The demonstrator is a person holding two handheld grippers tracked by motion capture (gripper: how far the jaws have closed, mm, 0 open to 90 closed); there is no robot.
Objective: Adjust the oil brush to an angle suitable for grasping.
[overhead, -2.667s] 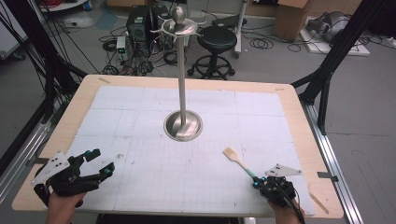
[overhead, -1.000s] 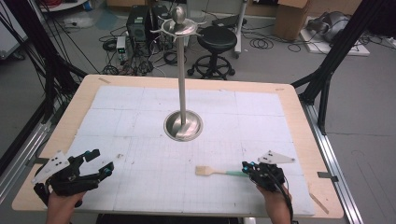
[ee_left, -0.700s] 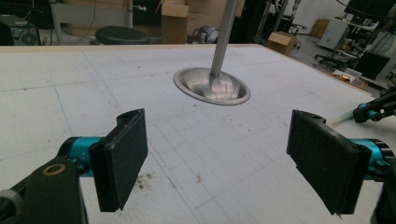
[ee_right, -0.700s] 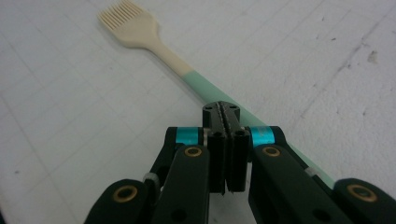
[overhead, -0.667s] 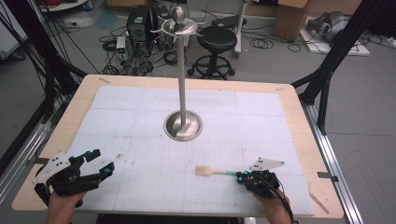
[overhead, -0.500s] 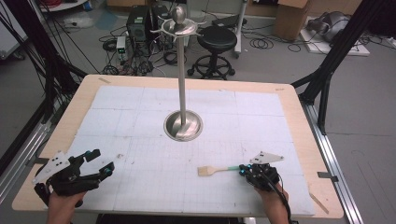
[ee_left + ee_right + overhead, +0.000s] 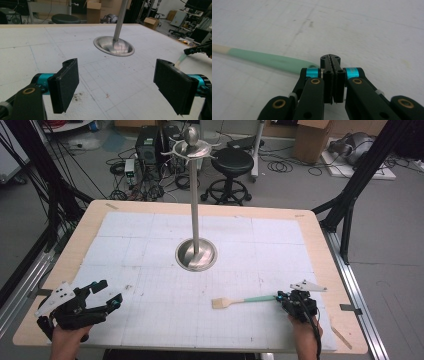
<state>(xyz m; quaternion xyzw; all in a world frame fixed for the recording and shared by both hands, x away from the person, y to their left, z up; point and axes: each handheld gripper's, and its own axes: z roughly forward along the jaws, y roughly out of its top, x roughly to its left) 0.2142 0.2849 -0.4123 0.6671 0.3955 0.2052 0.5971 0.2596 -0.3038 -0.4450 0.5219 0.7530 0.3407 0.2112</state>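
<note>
While the worktop (image 7: 125, 220) spans the frame and the metal stand (image 7: 196, 254) rises at centre, the left hand-held gripper (image 7: 107, 296) gapes wide lower left; the right hand-held gripper (image 7: 283, 298), jaws pressed together, touches the green-handled spatula (image 7: 240, 301) lower right.

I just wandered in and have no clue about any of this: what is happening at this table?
A person sits at a table with a hand-held two-jaw gripper in each hand. The right gripper has its jaws shut and is at the green handle end of a small brush lying flat on the white mat; whether it is gripping that end I cannot tell. The left gripper rests open near the table's left front corner, holding nothing. A tall metal stand rises from the middle of the table.
</note>
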